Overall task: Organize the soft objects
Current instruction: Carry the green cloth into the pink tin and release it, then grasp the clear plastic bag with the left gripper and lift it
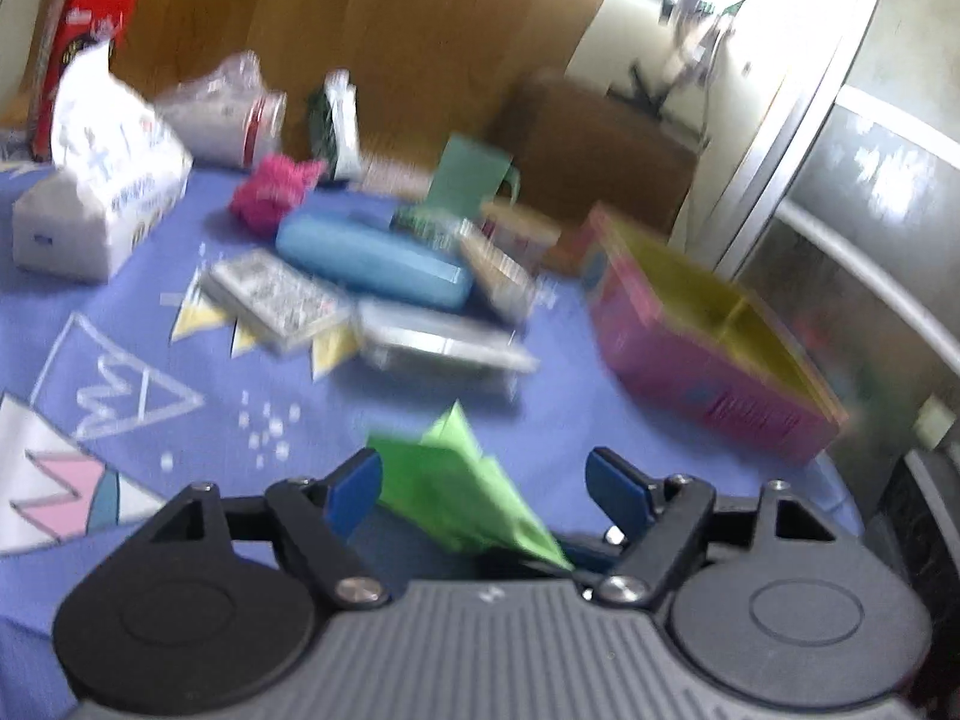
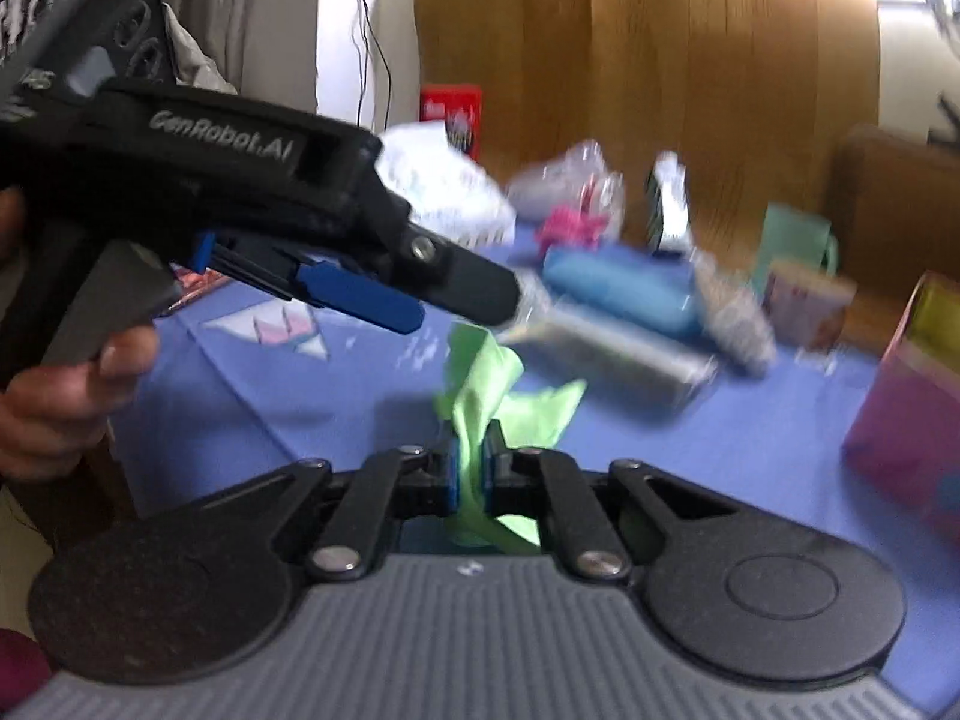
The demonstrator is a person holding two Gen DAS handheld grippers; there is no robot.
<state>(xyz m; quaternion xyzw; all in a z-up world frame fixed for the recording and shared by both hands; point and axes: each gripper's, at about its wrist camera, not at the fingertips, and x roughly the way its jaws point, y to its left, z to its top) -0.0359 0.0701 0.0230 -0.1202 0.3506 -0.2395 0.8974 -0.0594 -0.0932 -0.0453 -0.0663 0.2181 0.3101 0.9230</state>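
A bright green cloth [image 2: 486, 372] hangs bunched over the blue tablecloth [image 2: 660, 450]. My right gripper [image 2: 471, 474] is shut on its lower part, blue pads pressed together on the fabric. In the left wrist view the same green cloth [image 1: 456, 480] lies slantwise between the jaws of my left gripper [image 1: 486, 489], which stand apart; the right pad is off the cloth. The right wrist view shows the left gripper [image 2: 459, 312] from the side, held by a hand [image 2: 54, 402], its tips just above the cloth's top. A pink fluffy object [image 1: 273, 192] lies further back.
A tissue pack [image 1: 102, 192] sits at the back left by a red box [image 1: 84, 42]. A blue case [image 1: 372, 255], silver packets [image 1: 276, 294] and a green mug [image 1: 474, 171] crowd the middle. At the right stands an open pink box [image 1: 708, 348] with yellow compartments.
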